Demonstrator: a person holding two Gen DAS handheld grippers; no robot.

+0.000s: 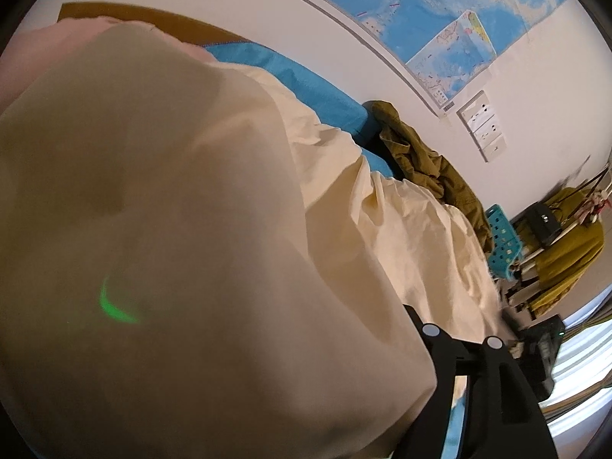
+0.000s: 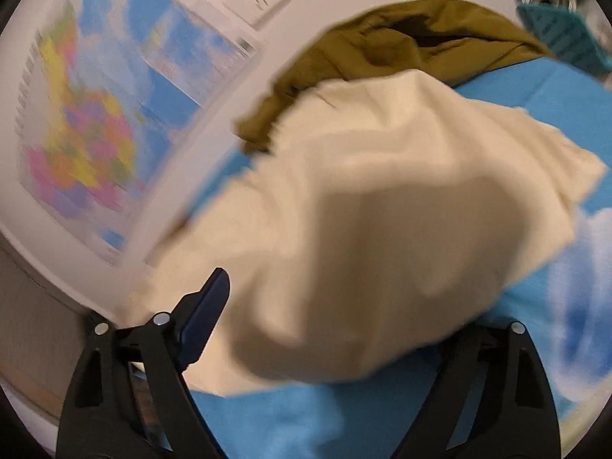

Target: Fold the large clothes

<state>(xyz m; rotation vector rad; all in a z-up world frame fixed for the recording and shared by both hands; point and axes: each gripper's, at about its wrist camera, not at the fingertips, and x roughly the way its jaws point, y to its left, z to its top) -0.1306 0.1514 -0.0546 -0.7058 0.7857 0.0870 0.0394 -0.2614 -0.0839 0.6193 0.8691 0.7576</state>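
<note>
Left wrist: cream garment (image 1: 401, 237) lengthwise away.

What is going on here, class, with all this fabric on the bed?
A person holding a hand-held gripper in each hand is folding a large cream garment on a blue bedsheet. The cloth is draped close over both cameras, covering the fingertips, so neither grip can be confirmed. In the right wrist view only one finger shows, and the picture is blurred. An olive-green garment lies crumpled beyond, by the wall with the maps.
</note>
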